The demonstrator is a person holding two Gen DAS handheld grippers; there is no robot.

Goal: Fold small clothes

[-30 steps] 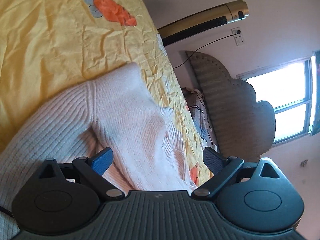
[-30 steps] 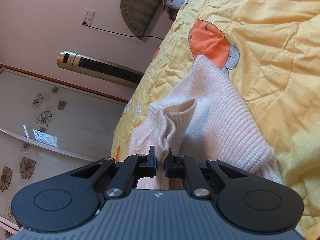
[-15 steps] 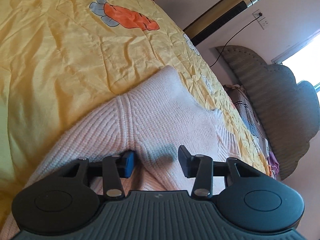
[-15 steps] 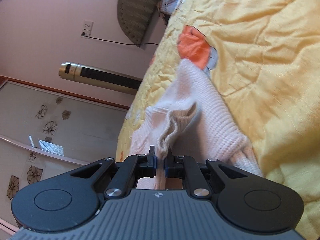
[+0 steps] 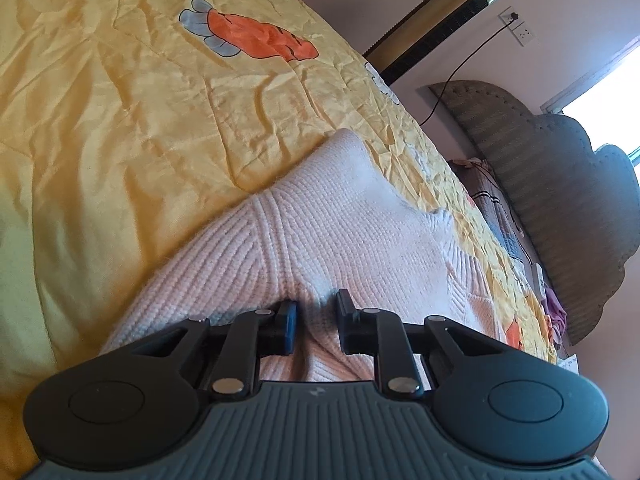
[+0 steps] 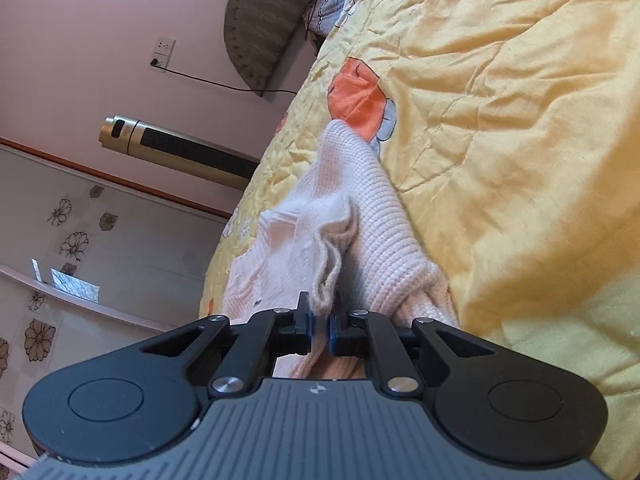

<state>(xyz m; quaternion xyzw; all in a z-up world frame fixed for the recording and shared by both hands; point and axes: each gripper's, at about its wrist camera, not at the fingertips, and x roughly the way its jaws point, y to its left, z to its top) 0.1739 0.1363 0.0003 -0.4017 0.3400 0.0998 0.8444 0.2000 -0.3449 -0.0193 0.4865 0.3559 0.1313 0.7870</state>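
A small pale pink ribbed knit sweater (image 5: 320,236) lies on a yellow quilt (image 5: 120,120) with orange carrot prints. My left gripper (image 5: 314,322) is down on the sweater, its jaws narrowed around a raised fold of the knit, with a gap still between the pads. In the right wrist view the same sweater (image 6: 372,216) lies bunched on the quilt (image 6: 500,120). My right gripper (image 6: 319,328) is shut on a bunched edge of the sweater and lifts it a little.
A gold tower fan (image 5: 440,20) stands by the wall beyond the bed's edge; it also shows in the right wrist view (image 6: 176,148). A padded grey headboard (image 5: 560,184) and pillows are at the bed's head. A wall socket with a cable (image 6: 162,56) is nearby.
My left gripper has come down onto the sweater and its jaws have closed from wide open to a narrow gap around a fold. My right gripper stays shut on the sweater's edge and has shifted slightly.
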